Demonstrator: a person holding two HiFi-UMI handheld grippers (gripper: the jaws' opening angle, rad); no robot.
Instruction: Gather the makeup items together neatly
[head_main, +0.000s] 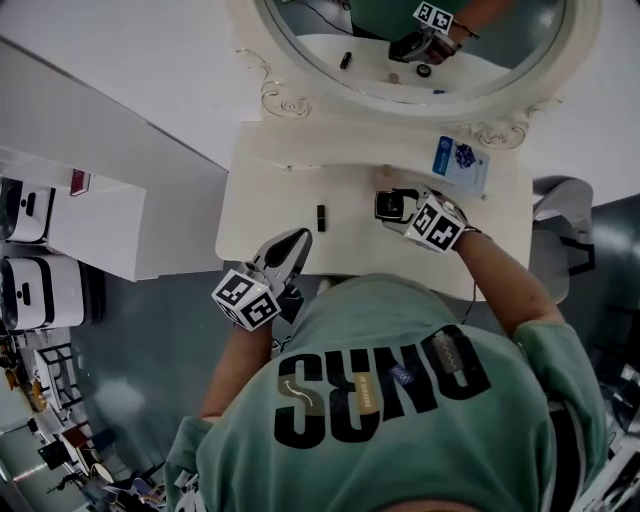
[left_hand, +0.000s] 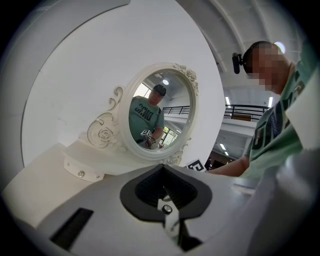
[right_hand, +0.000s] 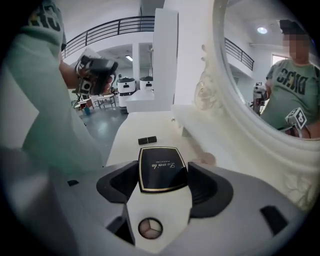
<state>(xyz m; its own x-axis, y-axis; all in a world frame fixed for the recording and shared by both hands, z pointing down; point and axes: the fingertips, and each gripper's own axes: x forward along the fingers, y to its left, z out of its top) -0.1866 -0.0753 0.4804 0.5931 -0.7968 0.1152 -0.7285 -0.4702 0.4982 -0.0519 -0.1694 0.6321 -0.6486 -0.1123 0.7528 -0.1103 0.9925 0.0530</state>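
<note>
A black compact (right_hand: 161, 174) with a gold edge sits between the pads of my right gripper (right_hand: 161, 165), which is shut on it just above the white vanity table (head_main: 270, 190). In the head view that gripper (head_main: 392, 206) is at the middle of the table, below the mirror. A small black lipstick (head_main: 321, 216) lies flat to its left, also seen as the lipstick (right_hand: 147, 140) beyond the compact. My left gripper (head_main: 299, 240) hovers at the table's front edge, shut with nothing in it, pointing level toward the mirror (left_hand: 161, 115).
A blue and white packet (head_main: 459, 160) lies at the table's back right. A small round pinkish item (right_hand: 207, 159) rests near the mirror's base. An ornate oval mirror (head_main: 420, 50) stands at the back. A white cabinet (head_main: 90, 220) is left of the table, a chair (head_main: 560, 225) right.
</note>
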